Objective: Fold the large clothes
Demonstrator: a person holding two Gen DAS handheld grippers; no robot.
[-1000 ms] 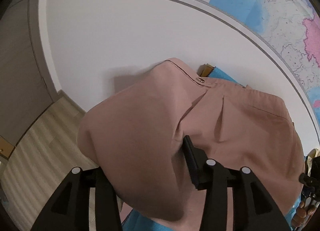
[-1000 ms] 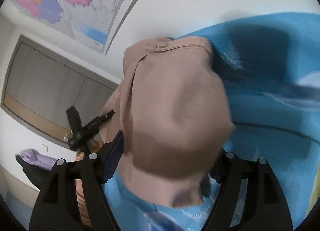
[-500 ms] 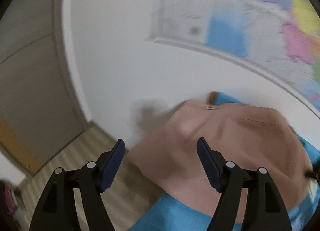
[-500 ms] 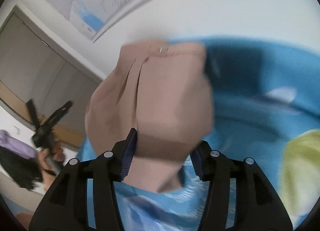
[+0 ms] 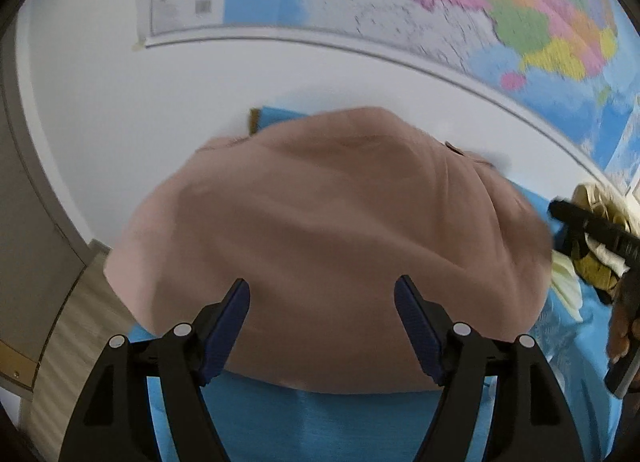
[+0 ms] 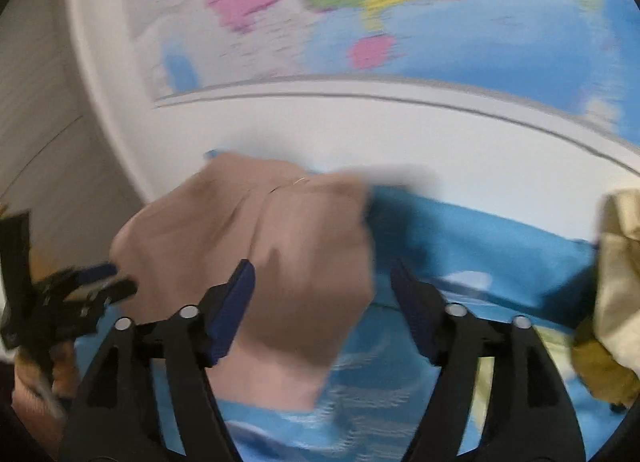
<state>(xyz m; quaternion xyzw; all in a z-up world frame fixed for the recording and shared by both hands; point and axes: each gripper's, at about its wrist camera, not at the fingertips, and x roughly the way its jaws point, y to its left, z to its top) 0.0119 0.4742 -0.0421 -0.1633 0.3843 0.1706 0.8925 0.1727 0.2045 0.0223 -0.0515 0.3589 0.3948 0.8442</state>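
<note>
A dusty-pink garment (image 5: 328,230) lies folded in a rounded heap on a blue patterned cloth (image 5: 320,426), close to the wall. It also shows in the right wrist view (image 6: 272,254), blurred by motion. My left gripper (image 5: 322,322) is open and empty, its fingers just short of the garment's near edge. My right gripper (image 6: 320,306) is open and empty, above the garment's right part. The left gripper shows at the left edge of the right wrist view (image 6: 68,302), the right gripper at the right edge of the left wrist view (image 5: 592,226).
A large coloured map (image 5: 440,10) hangs on the white wall behind. A yellow-olive garment (image 6: 616,302) lies crumpled at the right on the blue cloth. Pale wood floor (image 5: 64,350) and a grey door panel (image 5: 24,222) show at the left.
Both grippers have let go of the pink garment and opened. They have pulled back and tilted up, so more wall and map shows. The garment has dropped onto the blue cloth.
</note>
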